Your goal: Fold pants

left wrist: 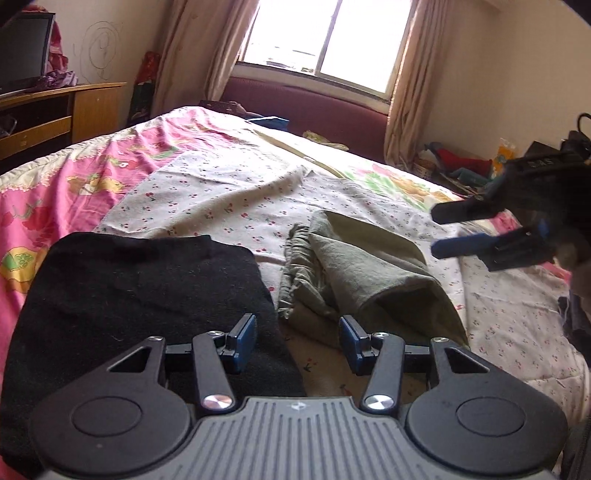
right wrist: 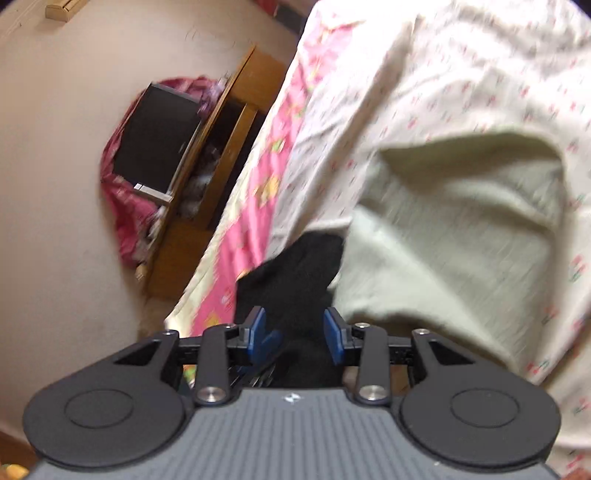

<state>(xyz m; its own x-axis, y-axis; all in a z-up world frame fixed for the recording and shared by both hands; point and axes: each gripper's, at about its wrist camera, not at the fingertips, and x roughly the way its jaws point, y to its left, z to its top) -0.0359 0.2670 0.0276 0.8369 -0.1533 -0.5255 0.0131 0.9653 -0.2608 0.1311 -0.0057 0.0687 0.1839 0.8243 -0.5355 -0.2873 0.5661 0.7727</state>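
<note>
Olive green pants (left wrist: 354,273) lie folded in a rumpled bundle on the flowered bed sheet (left wrist: 221,206). To their left lies a folded black garment (left wrist: 140,288). My left gripper (left wrist: 300,338) hovers open at the near edge, over the gap between the two, with nothing between its fingers. At the right, my right gripper (left wrist: 436,230) hangs above the sheet, pointing left, its fingers apart and empty. The blurred, tilted right wrist view shows the right gripper (right wrist: 295,330) open; the black garment (right wrist: 295,266) lies beyond its fingers and the olive pants (right wrist: 443,236) to the right.
A pink cartoon quilt (left wrist: 55,192) covers the bed's left side. A wooden cabinet (left wrist: 55,114) with a dark screen (left wrist: 22,48) stands at the left wall. A maroon headboard (left wrist: 314,107) and a curtained window (left wrist: 325,33) are behind. Clutter (left wrist: 461,162) lies at the far right.
</note>
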